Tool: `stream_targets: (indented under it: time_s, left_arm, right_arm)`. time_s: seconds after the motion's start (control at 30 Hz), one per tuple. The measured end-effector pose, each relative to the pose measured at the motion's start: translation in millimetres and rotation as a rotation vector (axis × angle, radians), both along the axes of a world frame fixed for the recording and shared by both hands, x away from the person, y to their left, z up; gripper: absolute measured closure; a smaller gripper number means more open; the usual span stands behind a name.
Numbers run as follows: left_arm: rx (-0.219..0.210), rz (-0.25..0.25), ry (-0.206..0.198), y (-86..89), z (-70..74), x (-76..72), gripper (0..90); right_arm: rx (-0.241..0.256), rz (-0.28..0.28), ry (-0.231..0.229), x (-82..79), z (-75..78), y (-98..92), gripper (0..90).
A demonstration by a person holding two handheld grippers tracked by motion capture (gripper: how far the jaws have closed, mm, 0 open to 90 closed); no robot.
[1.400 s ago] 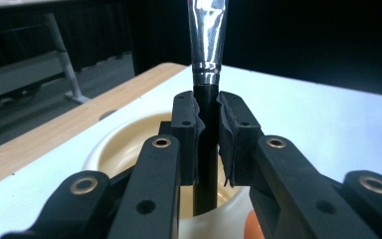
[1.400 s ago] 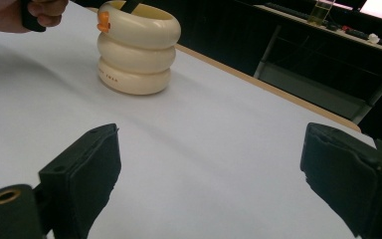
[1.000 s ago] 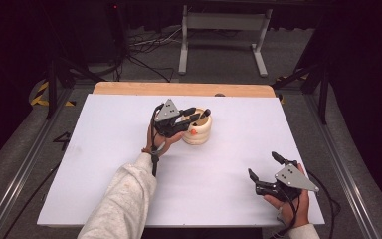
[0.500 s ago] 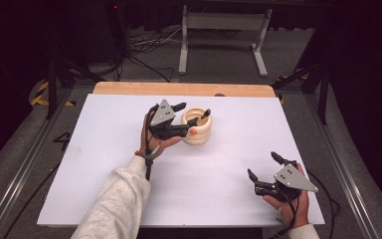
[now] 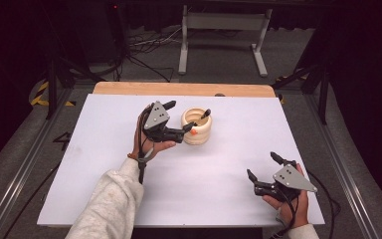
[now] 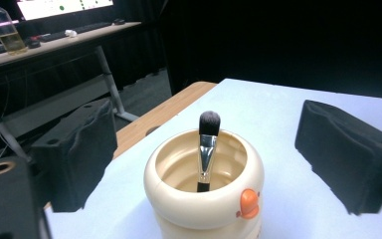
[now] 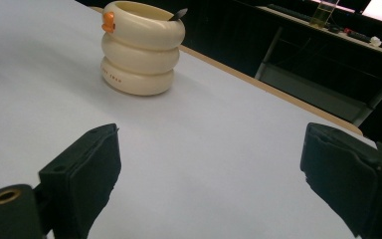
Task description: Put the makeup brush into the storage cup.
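Note:
A cream ribbed cup (image 5: 197, 130) with an orange duck bill stands on the white table (image 5: 104, 169), at its far middle. A makeup brush (image 5: 205, 114) leans inside it, bristles up. My left gripper (image 5: 179, 117) hovers just left of the cup, open, with nothing between the jaws. In the left gripper view the cup (image 6: 204, 204) and brush (image 6: 208, 149) sit close ahead between the spread pads (image 6: 74, 154). My right gripper (image 5: 262, 165) rests near the front right corner, open and empty. From there the cup (image 7: 139, 55) stands far off at the upper left.
A wooden strip (image 5: 179, 88) runs along the table's far edge. Beyond it stand a grey metal frame (image 5: 224, 22) and floor cables (image 5: 144, 45). A bench holding a bottle (image 6: 2, 30) lies farther back.
My left gripper has drawn back to the left, off the cup, and the brush now stands free inside it. The right gripper has stayed still.

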State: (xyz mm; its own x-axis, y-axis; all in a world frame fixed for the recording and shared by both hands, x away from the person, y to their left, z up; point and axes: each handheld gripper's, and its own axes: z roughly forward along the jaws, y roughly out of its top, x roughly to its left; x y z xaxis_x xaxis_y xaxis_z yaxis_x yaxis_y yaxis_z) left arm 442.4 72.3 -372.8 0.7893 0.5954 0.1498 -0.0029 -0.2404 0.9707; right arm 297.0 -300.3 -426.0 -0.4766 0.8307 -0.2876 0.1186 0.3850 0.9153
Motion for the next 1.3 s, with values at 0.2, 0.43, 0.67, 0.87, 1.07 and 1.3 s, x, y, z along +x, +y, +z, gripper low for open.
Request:
stream_targets:
  time_s: [0.2, 0.43, 0.67, 0.87, 1.07, 1.3]
  left_arm:
    - [0.019, 0.009, -0.001, 6.3, 2.4, -4.7, 5.6]
    - [0.029, -0.021, -0.011, 11.1, 5.3, -10.5, 3.2]
    - [0.048, -0.031, -0.024, 14.2, 7.8, -16.6, 2.8]
    - [0.054, -0.030, -0.029, 18.8, 8.6, -22.2, 2.0]
    - [0.070, -0.032, -0.032, 25.2, 5.2, -27.8, 1.6]
    - [0.076, -0.032, -0.051, 30.7, 3.5, -34.6, 2.2]
  right_arm:
    - [0.001, 0.000, 0.001, 0.0, -0.1, 0.1, 9.6]
    - [0.001, 0.002, 0.004, 0.1, -0.4, 0.8, 9.6]
    - [0.004, -0.003, -0.001, -0.3, 0.0, 0.4, 9.8]
    - [0.006, -0.001, -0.001, -0.6, 0.2, 0.4, 9.8]
    - [0.007, -0.001, -0.001, -0.6, 0.3, 0.4, 9.8]
    - [0.004, 0.002, -0.001, -0.7, 0.2, 1.1, 9.8]
